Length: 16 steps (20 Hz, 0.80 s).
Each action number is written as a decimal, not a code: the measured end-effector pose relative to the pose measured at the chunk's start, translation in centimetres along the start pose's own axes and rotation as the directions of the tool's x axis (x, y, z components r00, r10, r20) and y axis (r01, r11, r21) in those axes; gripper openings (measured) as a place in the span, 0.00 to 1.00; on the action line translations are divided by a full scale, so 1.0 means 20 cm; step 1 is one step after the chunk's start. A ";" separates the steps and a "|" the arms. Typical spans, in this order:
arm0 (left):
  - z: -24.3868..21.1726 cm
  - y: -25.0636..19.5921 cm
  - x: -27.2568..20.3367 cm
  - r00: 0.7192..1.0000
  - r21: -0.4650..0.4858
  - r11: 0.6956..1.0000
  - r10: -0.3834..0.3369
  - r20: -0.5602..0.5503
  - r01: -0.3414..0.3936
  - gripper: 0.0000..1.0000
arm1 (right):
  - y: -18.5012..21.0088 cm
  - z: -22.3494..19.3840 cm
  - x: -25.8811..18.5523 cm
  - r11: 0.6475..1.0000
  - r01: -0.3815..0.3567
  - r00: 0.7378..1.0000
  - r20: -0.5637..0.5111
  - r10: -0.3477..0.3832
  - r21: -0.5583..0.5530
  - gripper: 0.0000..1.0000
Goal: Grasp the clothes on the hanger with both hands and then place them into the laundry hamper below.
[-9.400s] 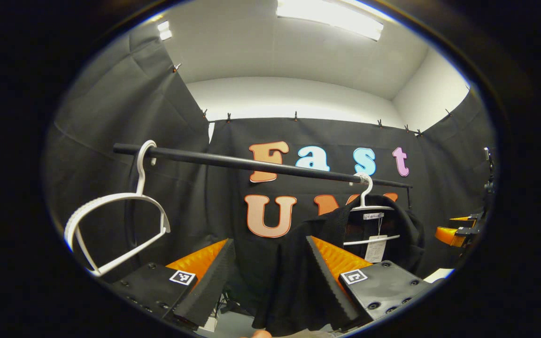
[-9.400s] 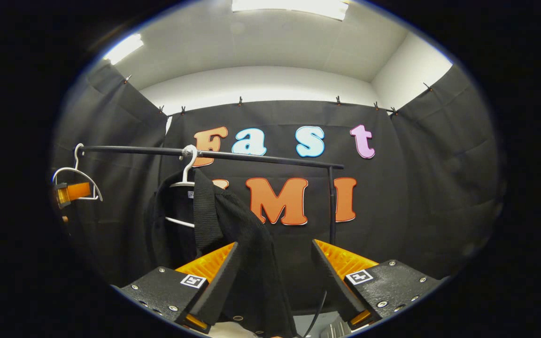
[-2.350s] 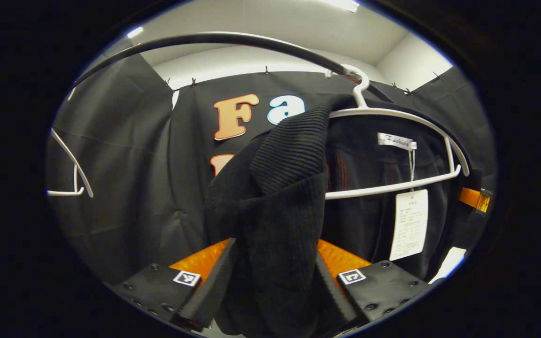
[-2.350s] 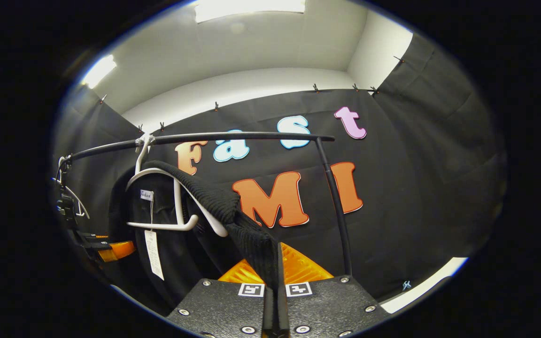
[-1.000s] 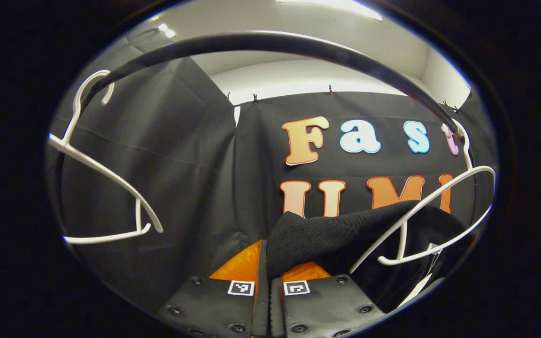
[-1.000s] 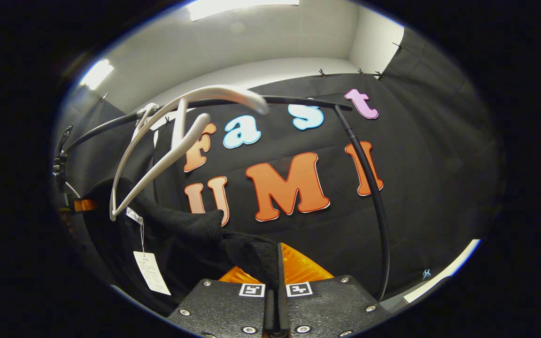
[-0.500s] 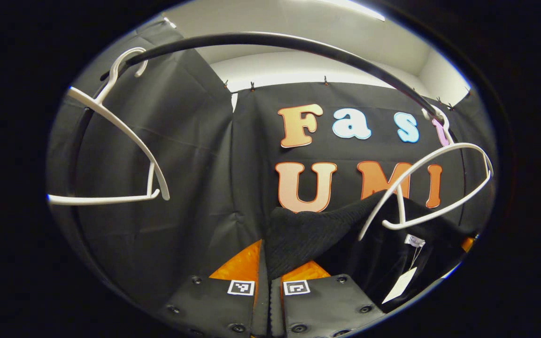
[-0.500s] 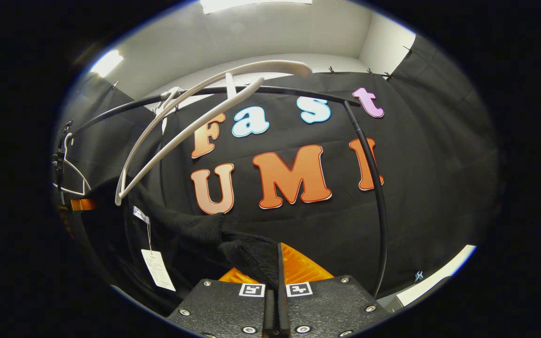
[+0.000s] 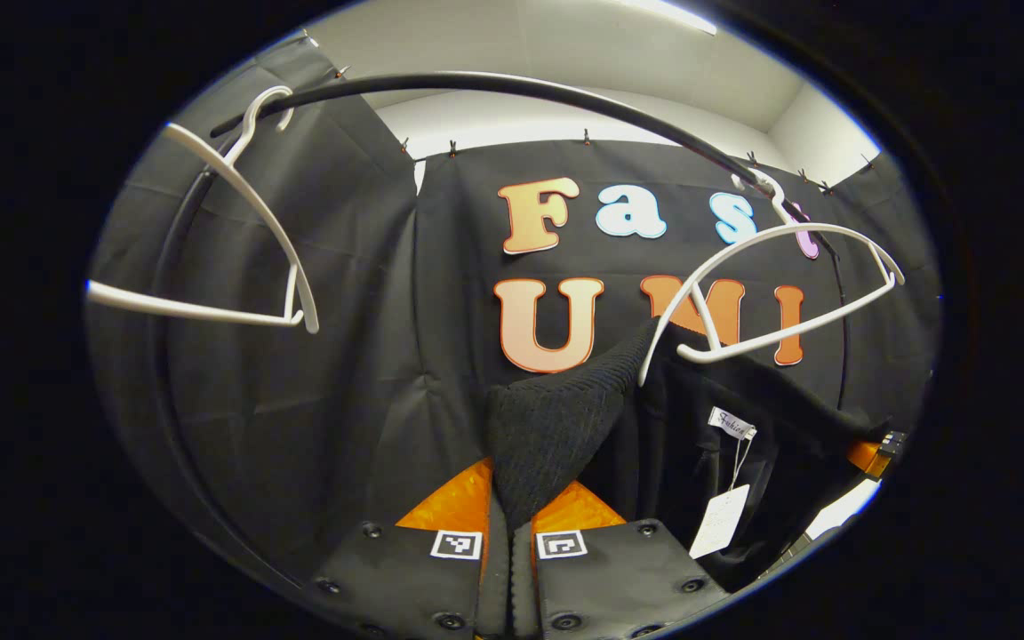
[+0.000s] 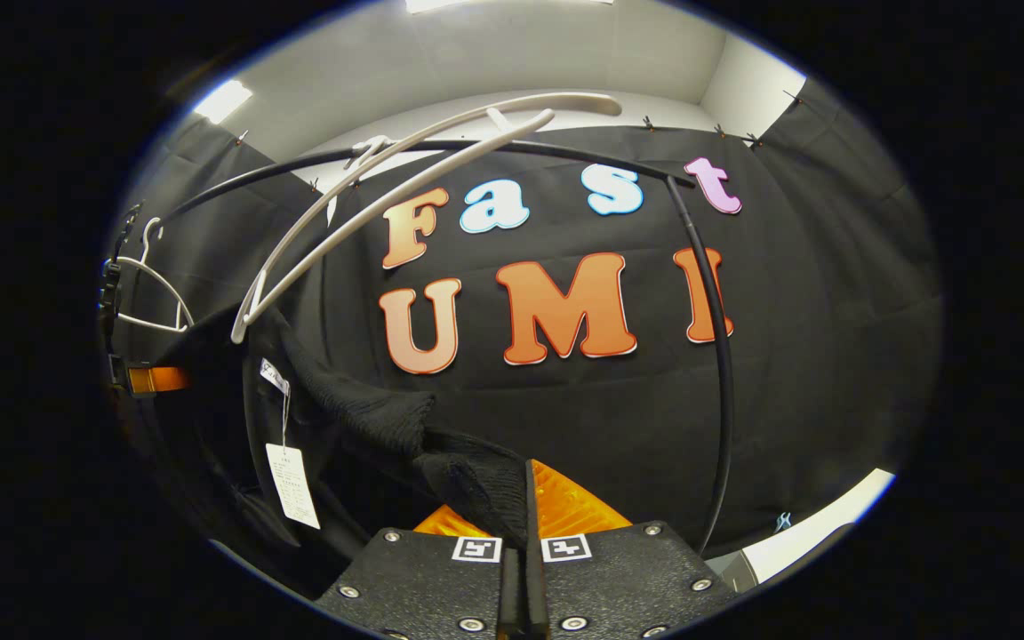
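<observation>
A black knit garment (image 9: 556, 427) hangs below a white hanger (image 9: 770, 276) on the black rail (image 9: 494, 84). My left gripper (image 9: 508, 524) is shut on one shoulder of it, in the left gripper view. My right gripper (image 10: 521, 507) is shut on the other shoulder of the garment (image 10: 441, 453), in the right gripper view. The hanger (image 10: 388, 196) tilts above, its left tip still at the cloth, with the garment pulled down and off it. A white paper tag (image 10: 292, 484) dangles from the collar. At the far left of the right gripper view sits the left gripper (image 10: 152, 380).
A second white hanger (image 9: 219, 240), bare, hangs at the rail's left end. The rail's upright post (image 10: 721, 356) stands right of the garment. A strip of pale floor (image 10: 819, 524) lies at the lower right.
Both grippers have sunk lower with the garment. The cloth has slid further down off the hanger, which has swung up toward the rail.
</observation>
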State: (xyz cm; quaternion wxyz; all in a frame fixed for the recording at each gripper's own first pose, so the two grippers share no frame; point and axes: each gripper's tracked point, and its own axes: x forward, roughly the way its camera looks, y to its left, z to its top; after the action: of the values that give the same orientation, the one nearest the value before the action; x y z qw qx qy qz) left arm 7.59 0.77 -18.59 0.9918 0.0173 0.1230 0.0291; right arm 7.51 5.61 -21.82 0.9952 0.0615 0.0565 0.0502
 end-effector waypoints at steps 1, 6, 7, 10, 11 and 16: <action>-0.03 0.01 0.00 1.000 -0.003 1.000 0.003 -0.012 -0.003 0.09 | 0.02 -0.04 -0.01 1.000 -0.006 1.000 -0.012 0.006 -0.001 0.02; -0.37 0.07 -0.07 0.993 -0.025 0.999 0.029 -0.112 -0.032 0.08 | 0.08 -0.25 -0.02 1.000 -0.021 0.996 -0.081 0.022 0.006 0.02; -0.44 0.09 -0.07 0.990 -0.035 0.999 0.024 -0.138 -0.029 0.09 | 0.10 -0.30 -0.02 1.000 -0.026 0.995 -0.100 0.027 0.012 0.02; -0.65 0.06 -0.03 0.979 -0.058 0.998 0.005 -0.203 -0.017 0.09 | 0.15 -0.45 0.03 0.999 -0.039 0.988 -0.153 0.038 -0.003 0.02; -0.71 0.05 0.00 0.975 -0.060 0.998 0.000 -0.221 -0.014 0.08 | 0.16 -0.50 0.04 0.999 -0.040 0.985 -0.168 0.037 -0.013 0.02; -0.98 0.01 -0.01 0.955 -0.075 0.997 -0.024 -0.295 0.002 0.09 | 0.19 -0.75 0.07 0.999 -0.045 0.968 -0.246 0.039 -0.019 0.02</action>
State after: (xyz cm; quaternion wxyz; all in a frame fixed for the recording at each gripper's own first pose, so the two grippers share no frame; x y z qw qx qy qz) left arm 2.53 1.57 -37.54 0.9624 -0.0248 0.2688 0.0295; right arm 6.71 11.21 -36.38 0.9800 0.0436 0.1772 0.0793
